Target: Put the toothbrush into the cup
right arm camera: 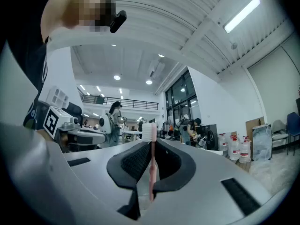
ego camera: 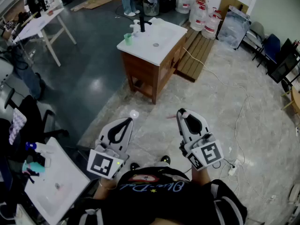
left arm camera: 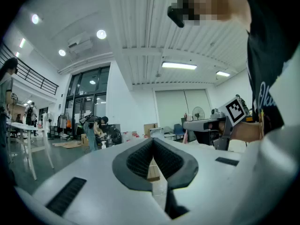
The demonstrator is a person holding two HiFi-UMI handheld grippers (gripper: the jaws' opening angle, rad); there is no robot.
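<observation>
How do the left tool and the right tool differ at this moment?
The right tool is shut on a pink toothbrush, whose bristles stick out past its tips. The left tool is shut with nothing between its jaws. In the head view the left tool tilts toward the right, and the right tool tilts toward the left. Both are held low in front of the person, well short of the green cup on the washstand.

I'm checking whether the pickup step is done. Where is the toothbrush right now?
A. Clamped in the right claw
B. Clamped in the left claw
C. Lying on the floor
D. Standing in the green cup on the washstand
A: the right gripper view shows the toothbrush pinched between the jaws of the right claw, bristles at the tip. The left claw is shut on nothing, and the green cup stands far off on the washstand.
</observation>
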